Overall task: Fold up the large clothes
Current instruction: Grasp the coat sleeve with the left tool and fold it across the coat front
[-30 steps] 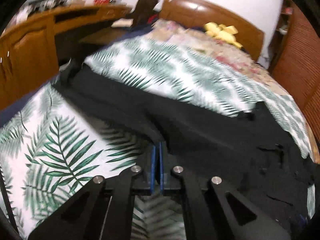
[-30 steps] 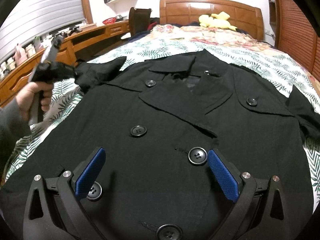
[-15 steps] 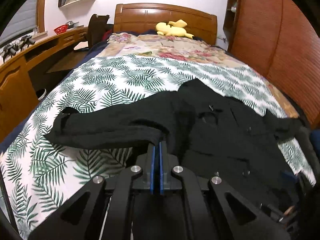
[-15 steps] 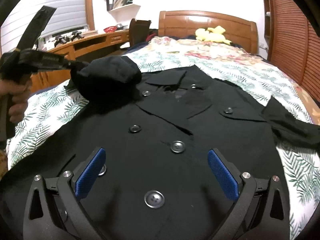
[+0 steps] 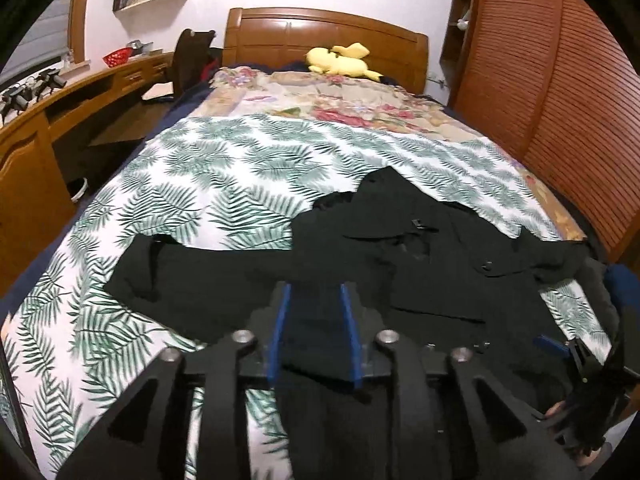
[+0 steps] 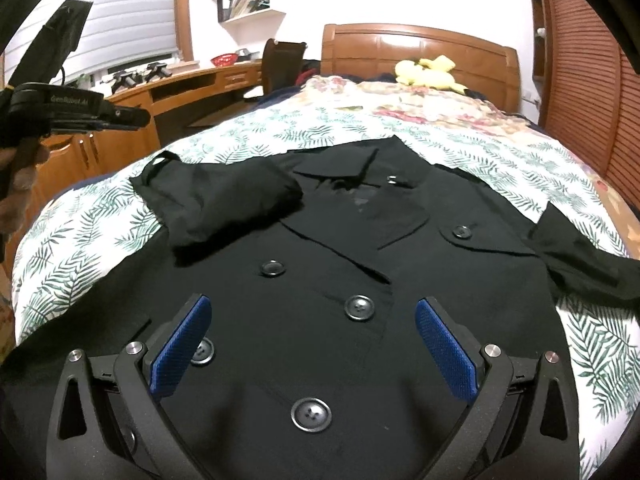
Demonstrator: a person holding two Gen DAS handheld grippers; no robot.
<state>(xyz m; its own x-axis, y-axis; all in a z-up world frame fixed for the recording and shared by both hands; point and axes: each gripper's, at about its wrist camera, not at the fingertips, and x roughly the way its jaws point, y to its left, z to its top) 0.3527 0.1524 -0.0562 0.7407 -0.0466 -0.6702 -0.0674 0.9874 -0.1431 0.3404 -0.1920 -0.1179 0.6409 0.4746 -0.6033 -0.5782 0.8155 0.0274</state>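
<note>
Showing only rightward, coat buttons lie beneath released right claw; left claw just parted.

Coat hem cut off at 6 o'clock in the right wrist view, behind the fingers. Right gripper half lost at the 4 o'clock edge of the left wrist view, blurred. Tabletop clutter at 10 o'clock too small to tell.

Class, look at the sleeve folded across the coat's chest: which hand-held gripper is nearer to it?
Left. The left hand-held gripper hangs just above and beside the folded sleeve; the right hand-held gripper hovers lower, over the coat's buttons.
</note>
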